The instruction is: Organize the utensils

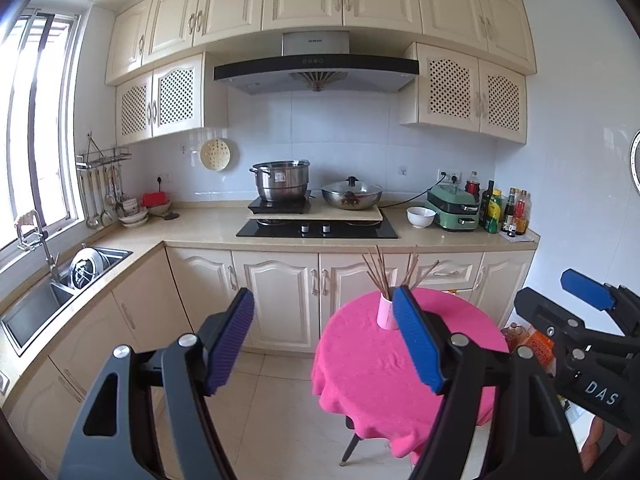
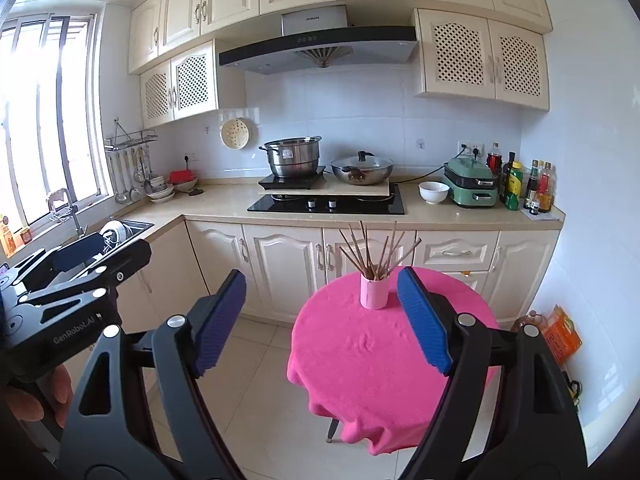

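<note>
From the left wrist view, the left gripper (image 1: 324, 340) hangs with its jaws spread wide and nothing between them. Beyond it the pink cup (image 1: 386, 314) stands upright on the round table (image 1: 372, 368) under a pink cloth, chopsticks (image 1: 394, 270) fanned out of its mouth. The right gripper (image 1: 592, 300) shows at the frame's right edge, only partly seen.

From the right wrist view, that gripper (image 2: 322, 322) is likewise spread wide and empty, the cup (image 2: 374, 292) well ahead between its fingers. No loose utensil shows on the cloth, though folds may hide one. If anything remains, approach low and level, and close only once the pads straddle it, keeping clear of the splayed sticks so the cup does not tip
</note>
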